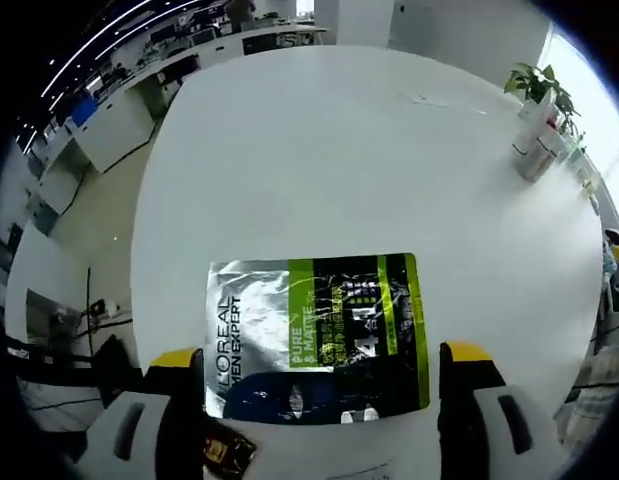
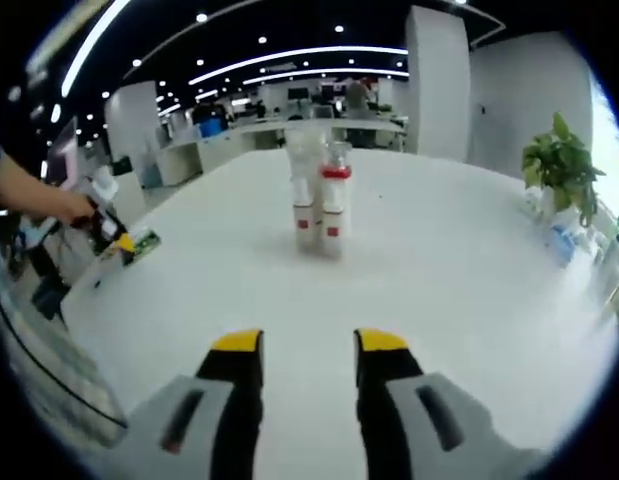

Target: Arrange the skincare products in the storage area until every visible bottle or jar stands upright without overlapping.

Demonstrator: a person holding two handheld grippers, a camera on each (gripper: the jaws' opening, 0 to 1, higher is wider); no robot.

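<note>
A flat silver, green and black L'Oreal sachet (image 1: 319, 335) lies on the white table (image 1: 369, 180). My left gripper (image 1: 319, 362) is open wide, one jaw on each side of the sachet's near end, not touching it. In the right gripper view, clear bottles with red bands (image 2: 321, 205) stand upright close together in the middle of the table (image 2: 439, 290). My right gripper (image 2: 309, 345) hovers open well short of them, with nothing between its jaws. At the left of that view a hand holds the left gripper (image 2: 111, 232) over the sachet (image 2: 144, 243).
A small dark packet (image 1: 226, 450) lies by my left jaw at the table's near edge. A potted plant (image 1: 537, 85) (image 2: 559, 160) with small white containers (image 1: 537, 152) stands at the far side. Office desks lie beyond the table.
</note>
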